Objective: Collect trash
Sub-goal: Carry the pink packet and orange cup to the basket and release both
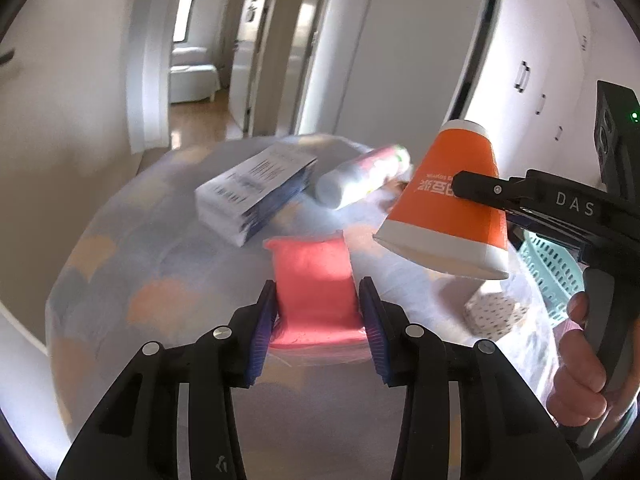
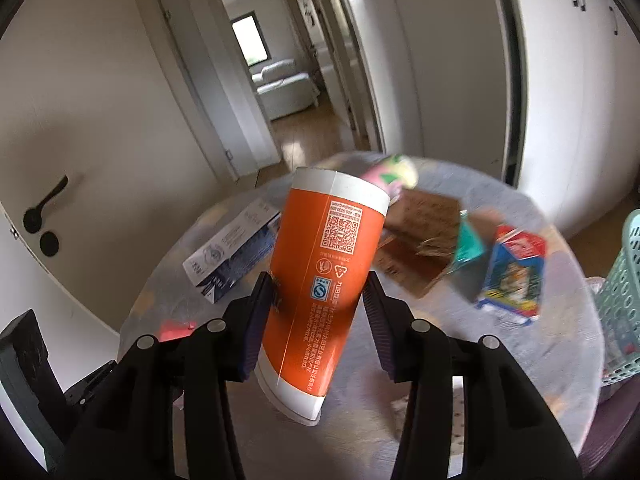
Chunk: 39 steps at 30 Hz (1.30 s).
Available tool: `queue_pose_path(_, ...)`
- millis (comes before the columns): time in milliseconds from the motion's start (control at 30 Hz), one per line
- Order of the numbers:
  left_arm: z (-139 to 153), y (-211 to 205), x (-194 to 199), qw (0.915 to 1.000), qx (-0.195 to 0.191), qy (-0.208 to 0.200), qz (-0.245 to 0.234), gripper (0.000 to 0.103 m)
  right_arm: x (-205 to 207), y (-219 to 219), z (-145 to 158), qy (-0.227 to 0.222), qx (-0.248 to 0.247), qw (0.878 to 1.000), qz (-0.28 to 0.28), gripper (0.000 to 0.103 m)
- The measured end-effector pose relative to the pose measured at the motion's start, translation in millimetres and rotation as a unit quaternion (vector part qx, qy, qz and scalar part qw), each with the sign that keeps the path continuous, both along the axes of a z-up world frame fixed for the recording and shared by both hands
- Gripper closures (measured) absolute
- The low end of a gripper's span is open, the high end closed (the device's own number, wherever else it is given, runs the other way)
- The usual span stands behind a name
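Observation:
My left gripper (image 1: 318, 312) is shut on a pink packet (image 1: 314, 280) and holds it just above the round table (image 1: 168, 264). My right gripper (image 2: 318, 312) is shut on an orange and white paper cup (image 2: 324, 276), held upside down and tilted above the table; the cup (image 1: 448, 208) also shows in the left wrist view at the right. A white and blue box (image 1: 252, 192), a white and pink bottle (image 1: 362, 176), a torn brown cardboard piece (image 2: 420, 240) and a blue carton (image 2: 514, 276) lie on the table.
A teal plastic basket (image 2: 624, 296) stands at the table's right edge. A small dotted white box (image 1: 496, 316) lies near it. A white door with a black handle (image 2: 44, 208) is at the left. A hallway opens behind the table, with white cupboards at the right.

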State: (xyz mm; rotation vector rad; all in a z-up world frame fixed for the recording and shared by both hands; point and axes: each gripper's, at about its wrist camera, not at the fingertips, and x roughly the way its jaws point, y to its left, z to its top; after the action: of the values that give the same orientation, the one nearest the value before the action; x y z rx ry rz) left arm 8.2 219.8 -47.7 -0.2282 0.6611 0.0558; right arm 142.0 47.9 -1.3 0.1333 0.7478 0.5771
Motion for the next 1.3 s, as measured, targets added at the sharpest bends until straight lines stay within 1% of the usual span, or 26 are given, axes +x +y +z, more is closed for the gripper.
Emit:
queue_pose_path(133, 15, -23, 6, 0.9994, 0.012, -0.020, -0.024, 0.063, -4, -25, 14, -0.023, 0.004, 1.000, -0.021, 0.060)
queue_pose_path(333, 31, -58, 23, 0.9973, 0.026, -0.034, -0.060, 0.063, -12, -57, 27, -0.055, 0.004, 0.997, -0.047, 0.060)
queue_pose_path(467, 39, -86, 35, 0.9948, 0.040, -0.041, -0.084, 0.063, -10, -87, 31, -0.053, 0.024, 0.997, -0.059, 0.060)
queue_pose_path(633, 48, -120, 50, 0.9908, 0.052, -0.051, -0.114, 0.063, -9, -117, 33, -0.070, 0.015, 0.993, -0.098, 0.060)
queue_pose_path(733, 52, -139, 58, 0.9877, 0.057, -0.056, -0.134, 0.063, -2, -143, 32, -0.058, 0.036, 0.991, -0.115, 0.060)
queue_pose_path(800, 55, -151, 63, 0.9854, 0.062, -0.058, -0.147, 0.063, 0, -154, 31, -0.057, 0.038, 0.989, -0.128, 0.060)
queue_pose_path(1000, 63, -197, 85, 0.9773, 0.068, -0.066, -0.189, 0.063, 7, -205, 29, -0.064, 0.042, 0.981, -0.180, 0.060)
queue_pose_path(1167, 60, -241, 106, 0.9685, 0.070, -0.064, -0.230, 0.063, 12, -258, 27, -0.062, 0.051, 0.971, -0.226, 0.059)
queue_pose_path(1233, 55, -259, 115, 0.9646, 0.074, -0.056, -0.247, 0.063, 16, -280, 27, -0.059, 0.054, 0.966, -0.246, 0.059)
queue_pose_path(1300, 48, -276, 126, 0.9624, 0.071, -0.043, -0.258, 0.063, 22, -309, 21, -0.049, 0.061, 0.959, -0.272, 0.059)
